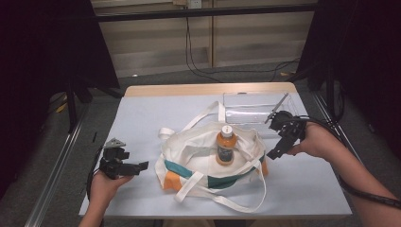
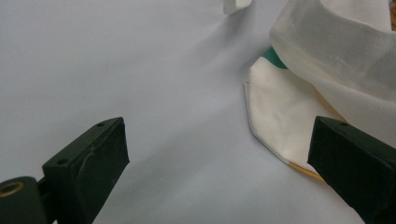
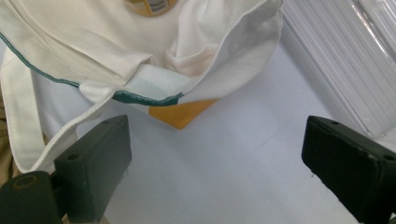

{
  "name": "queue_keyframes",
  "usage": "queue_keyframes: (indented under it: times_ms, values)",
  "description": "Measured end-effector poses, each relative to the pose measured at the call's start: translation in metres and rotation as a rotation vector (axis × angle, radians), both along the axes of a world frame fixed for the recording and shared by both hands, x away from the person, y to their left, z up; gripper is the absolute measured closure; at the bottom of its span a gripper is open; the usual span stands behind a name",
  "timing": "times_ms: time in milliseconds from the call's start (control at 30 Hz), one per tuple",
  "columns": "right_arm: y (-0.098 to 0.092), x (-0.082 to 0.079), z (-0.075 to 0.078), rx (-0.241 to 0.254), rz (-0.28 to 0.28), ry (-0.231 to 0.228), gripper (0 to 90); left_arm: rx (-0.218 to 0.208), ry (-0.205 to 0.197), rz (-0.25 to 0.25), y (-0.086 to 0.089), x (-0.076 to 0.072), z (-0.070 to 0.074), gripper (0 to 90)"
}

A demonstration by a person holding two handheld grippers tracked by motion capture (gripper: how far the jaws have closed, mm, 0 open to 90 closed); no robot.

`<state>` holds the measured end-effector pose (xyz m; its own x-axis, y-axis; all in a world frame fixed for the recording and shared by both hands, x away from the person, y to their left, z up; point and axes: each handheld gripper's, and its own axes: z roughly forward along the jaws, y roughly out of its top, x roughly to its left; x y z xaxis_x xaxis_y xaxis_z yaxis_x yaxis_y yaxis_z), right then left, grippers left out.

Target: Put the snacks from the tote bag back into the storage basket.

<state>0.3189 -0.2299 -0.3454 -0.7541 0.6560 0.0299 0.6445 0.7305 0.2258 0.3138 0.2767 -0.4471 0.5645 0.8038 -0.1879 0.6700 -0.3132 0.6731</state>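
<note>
A cream canvas tote bag with teal and orange panels (image 1: 208, 161) lies flat in the middle of the pale blue table (image 1: 142, 113), and an orange-filled plastic bottle with a white cap (image 1: 225, 146) rests on it, long axis pointing away from the person. The right gripper (image 1: 279, 142) hangs just beside the bag's right edge, jaws spread wide and empty, tilted down toward the bag rim; it is the nearer one. The left gripper (image 1: 135, 168), also gaping and empty, sits low, pointing right at the bag's left corner (image 2: 275, 116). A clear plastic tray (image 1: 255, 106) lies beyond the right gripper.
</note>
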Motion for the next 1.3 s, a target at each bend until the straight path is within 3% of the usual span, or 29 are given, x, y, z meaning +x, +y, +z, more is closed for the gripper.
queue_keyframes:
  times_ms: [800,1133,1167,1300]
  values:
    - [0.029,0.010,0.011,-0.008,0.053,-0.011,8.0,0.020,0.005,-0.023,0.001,0.000,0.001,4.8]
    - [0.042,0.013,0.013,-0.016,0.089,-0.016,8.0,0.020,-0.006,-0.013,0.002,0.000,0.001,4.7]
    - [0.044,0.013,0.012,-0.016,0.088,-0.016,8.0,0.004,-0.007,0.010,0.001,0.000,0.000,4.6]
    - [0.048,0.014,0.013,-0.015,0.092,-0.015,7.9,0.001,-0.006,0.010,0.001,0.000,0.001,4.0]
